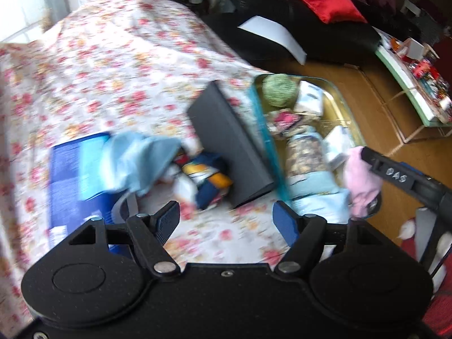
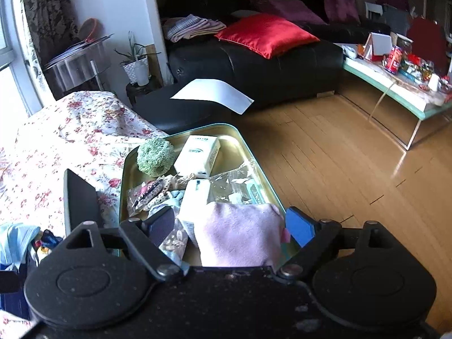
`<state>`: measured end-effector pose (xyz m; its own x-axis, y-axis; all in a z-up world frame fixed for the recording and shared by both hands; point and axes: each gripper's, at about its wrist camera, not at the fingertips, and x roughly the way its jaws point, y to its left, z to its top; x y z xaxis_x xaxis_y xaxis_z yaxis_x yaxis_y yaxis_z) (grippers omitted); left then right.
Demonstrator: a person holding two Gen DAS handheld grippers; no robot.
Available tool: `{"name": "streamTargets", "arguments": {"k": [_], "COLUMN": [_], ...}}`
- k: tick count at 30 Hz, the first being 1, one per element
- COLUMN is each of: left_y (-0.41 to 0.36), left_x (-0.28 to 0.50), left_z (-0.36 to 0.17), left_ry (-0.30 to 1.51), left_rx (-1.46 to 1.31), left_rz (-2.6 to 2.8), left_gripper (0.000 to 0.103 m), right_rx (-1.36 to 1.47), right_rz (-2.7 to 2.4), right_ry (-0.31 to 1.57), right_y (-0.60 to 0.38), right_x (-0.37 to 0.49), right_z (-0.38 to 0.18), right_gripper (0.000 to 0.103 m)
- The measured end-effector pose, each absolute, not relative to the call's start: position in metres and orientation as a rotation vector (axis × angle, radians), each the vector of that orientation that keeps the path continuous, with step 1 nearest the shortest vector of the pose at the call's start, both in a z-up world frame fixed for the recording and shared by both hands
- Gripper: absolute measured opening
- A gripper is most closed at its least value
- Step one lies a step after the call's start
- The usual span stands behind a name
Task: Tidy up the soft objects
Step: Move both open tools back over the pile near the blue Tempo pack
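Note:
A pink soft cloth (image 2: 240, 234) lies at the near end of the gold tin tray (image 2: 233, 149), between the fingers of my right gripper (image 2: 230, 226). Its jaws stand open; the left pad is clear of the cloth and the blue right pad is at its edge. The tray also holds a green woolly ball (image 2: 155, 156), white boxes and patterned pouches. My left gripper (image 1: 226, 217) hangs open and empty over the floral cloth (image 1: 113, 70). Ahead of it lie a light blue cloth (image 1: 135, 163) and a heap of colourful soft items (image 1: 206, 178). The pink cloth (image 1: 361, 180) shows at the right.
A dark grey flat box (image 1: 228, 147) leans against the tray's teal rim (image 1: 262, 130). A blue box (image 1: 70, 180) lies under the light blue cloth. Beyond are a black sofa (image 2: 254, 65) with a red cushion (image 2: 265, 34), wooden floor (image 2: 325, 169) and a cluttered low table (image 2: 395, 90).

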<state>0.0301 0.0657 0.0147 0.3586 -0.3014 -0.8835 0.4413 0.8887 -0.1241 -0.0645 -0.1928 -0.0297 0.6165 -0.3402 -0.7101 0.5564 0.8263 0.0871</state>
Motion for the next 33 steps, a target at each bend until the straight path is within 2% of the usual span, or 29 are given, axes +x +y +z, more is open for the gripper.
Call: {"name": "streamTargets", "arguments": {"k": [5, 8, 12, 30, 33], "left_y": [0.103, 0.121, 0.137, 0.165, 0.165], "left_x": [0.026, 0.025, 0.025, 0.076, 0.082], "left_z": [0.011, 0.008, 0.005, 0.021, 0.022], "left_ry": [1.108, 1.105, 1.099, 1.021, 1.016], "left_rx": [0.138, 0.127, 0.101, -0.008, -0.010], "left_rz": [-0.411, -0.376, -0.342, -0.222, -0.202], "left_gripper": [0.075, 0.075, 0.075, 0.075, 0.075], "right_rx": [0.242, 0.170, 0.091, -0.184, -0.257], "right_rz": [-0.495, -0.459, -0.386, -0.010, 0.006], "right_ry": [0.733, 0.709, 0.683, 0.564, 0.514], "right_y": [-0.174, -0.154, -0.127, -0.005, 0.013], "right_x": [-0.070, -0.075, -0.083, -0.074, -0.064], "right_z": [-0.026, -0.022, -0.017, -0.015, -0.021], "right_gripper": [0.087, 0.093, 0.094, 0.093, 0.097]}}
